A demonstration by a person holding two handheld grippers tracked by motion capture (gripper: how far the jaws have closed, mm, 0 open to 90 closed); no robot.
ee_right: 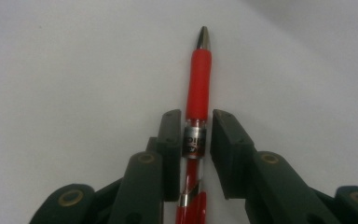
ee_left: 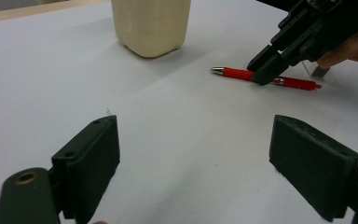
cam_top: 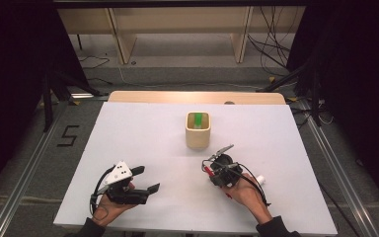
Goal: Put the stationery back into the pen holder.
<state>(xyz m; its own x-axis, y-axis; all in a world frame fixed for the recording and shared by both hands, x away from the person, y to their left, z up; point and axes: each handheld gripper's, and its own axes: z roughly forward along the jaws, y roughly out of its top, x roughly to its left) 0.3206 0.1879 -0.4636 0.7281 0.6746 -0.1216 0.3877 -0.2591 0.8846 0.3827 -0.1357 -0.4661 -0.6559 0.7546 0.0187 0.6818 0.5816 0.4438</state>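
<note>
On the left side, the left gripper [cam_top: 147,178] sits low over the white table top [cam_top: 143,128] with its two black jaws spread wide and nothing but bare table between them; in the left gripper view its flat black pads [ee_left: 93,156] are well apart and gripping nothing. Ahead of those fingers, a bit to their right, stands the cream square-ish cup [cam_top: 198,130] with something green [cam_top: 198,120] poking up inside it. Moving right, the right gripper [cam_top: 208,166] is tipped down onto the slim red plastic pen with a silver tip [ee_right: 199,84], which lies flat on the table. In the right gripper view the pen runs straight up between the two fingers [ee_right: 170,140], with the left pad right against the clear band of the barrel and the right pad just beside it, maybe with a sliver of gap, so I can't tell if it's properly pinched. The red grip and metal tip stick out past the fingertips, the clip end runs back under the gripper body. The cup is well beyond the fingertips.
</note>
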